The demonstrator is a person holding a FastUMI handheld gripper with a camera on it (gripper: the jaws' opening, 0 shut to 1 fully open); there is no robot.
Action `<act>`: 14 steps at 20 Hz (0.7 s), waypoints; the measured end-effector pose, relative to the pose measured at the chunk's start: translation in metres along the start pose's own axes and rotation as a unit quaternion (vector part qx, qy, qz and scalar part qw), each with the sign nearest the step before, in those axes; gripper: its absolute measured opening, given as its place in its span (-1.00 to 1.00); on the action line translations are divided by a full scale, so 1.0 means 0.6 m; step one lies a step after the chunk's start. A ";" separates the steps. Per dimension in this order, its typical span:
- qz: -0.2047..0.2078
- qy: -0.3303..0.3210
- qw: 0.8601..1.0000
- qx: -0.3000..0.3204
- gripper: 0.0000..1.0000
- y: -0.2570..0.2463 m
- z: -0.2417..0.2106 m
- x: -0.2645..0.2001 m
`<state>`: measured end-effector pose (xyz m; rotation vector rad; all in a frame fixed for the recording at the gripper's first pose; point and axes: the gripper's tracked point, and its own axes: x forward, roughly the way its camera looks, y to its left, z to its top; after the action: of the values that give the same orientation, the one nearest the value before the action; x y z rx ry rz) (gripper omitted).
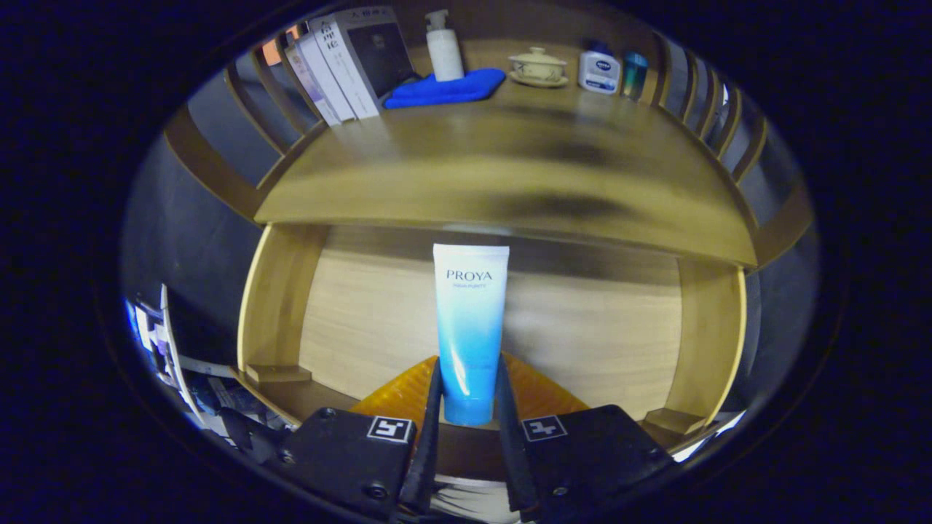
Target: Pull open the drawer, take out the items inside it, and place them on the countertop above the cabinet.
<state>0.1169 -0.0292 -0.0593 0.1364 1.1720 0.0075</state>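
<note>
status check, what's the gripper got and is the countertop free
Gripper jaws shut on blue tube, held upright over open drawer. Countertop bare up front; books, blue cloth, bottles at the back. Nothing in the way.

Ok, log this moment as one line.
gripper: shut on blue-and-white plastic tube | tube: upright, over open wooden drawer | wooden countertop: not yet reached

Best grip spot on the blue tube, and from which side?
Low on the body, just above the cap end, as the gripper has it now: fingers either side of the tube, pressing its flat faces. It stands upright, so come in level from the front.
</note>
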 end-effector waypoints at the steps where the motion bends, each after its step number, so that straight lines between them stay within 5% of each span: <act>1: 0.007 -0.004 1.000 -0.003 -0.17 -0.002 0.001 -0.005; 14: 0.037 -0.069 0.996 -0.045 -0.17 0.037 0.046 -0.098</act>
<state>0.1208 -0.0148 0.0076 0.0990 1.0273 0.1145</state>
